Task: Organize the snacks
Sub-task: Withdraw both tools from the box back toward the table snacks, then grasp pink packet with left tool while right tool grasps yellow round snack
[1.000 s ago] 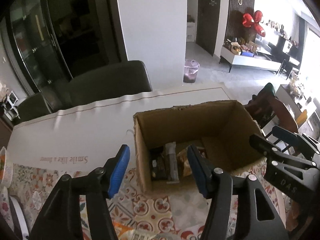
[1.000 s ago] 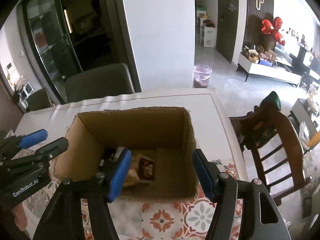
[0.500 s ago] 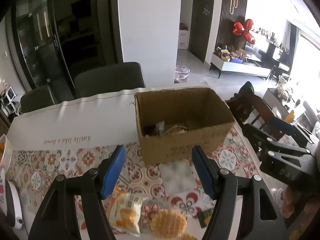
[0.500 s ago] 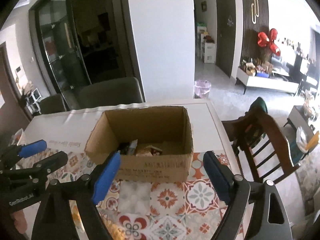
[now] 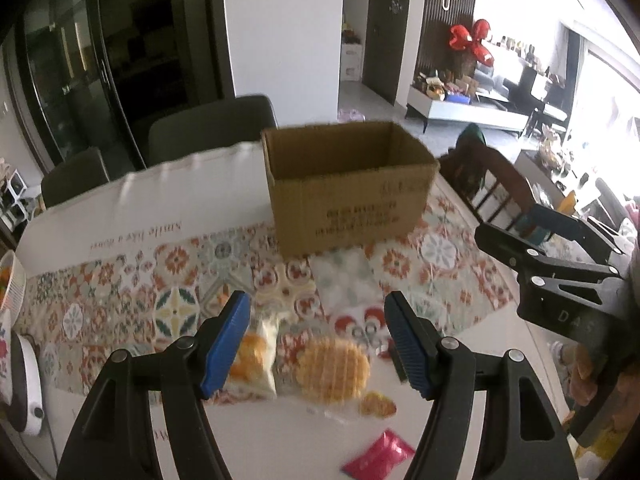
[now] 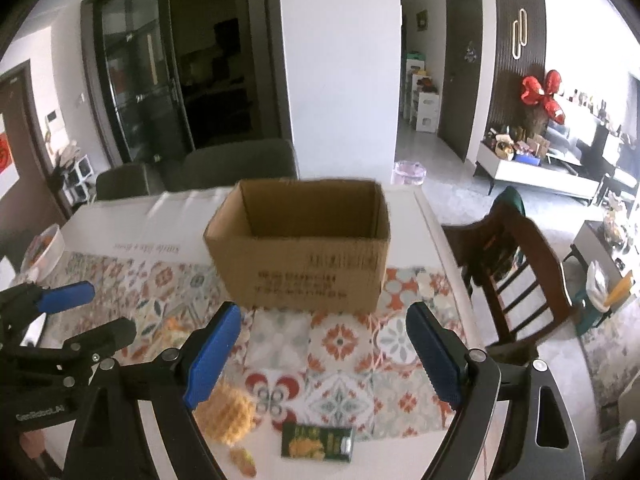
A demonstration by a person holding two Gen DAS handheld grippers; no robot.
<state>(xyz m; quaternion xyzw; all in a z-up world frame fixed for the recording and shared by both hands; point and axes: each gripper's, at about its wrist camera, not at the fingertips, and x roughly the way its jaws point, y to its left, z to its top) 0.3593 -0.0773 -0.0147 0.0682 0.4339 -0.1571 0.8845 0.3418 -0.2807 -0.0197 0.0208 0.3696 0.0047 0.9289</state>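
- Right now your left gripper (image 5: 318, 338) and right gripper (image 6: 322, 354) both hang above the table with jaws spread wide, holding nothing.
- Open brown cardboard box (image 6: 304, 246) sits on the patterned tablecloth (image 6: 340, 344), well behind the loose snacks.
- Round yellow waffle-textured snack (image 5: 332, 368) and orange-and-white snack packet (image 5: 254, 358) lie touching; drop between them and you'll likely pinch both.
- Flat green snack pack (image 6: 318, 442) and pink sachet (image 5: 378, 458) lie near the table edge; a nudge could knock them off.
- Grippers are close together, so collision risk.
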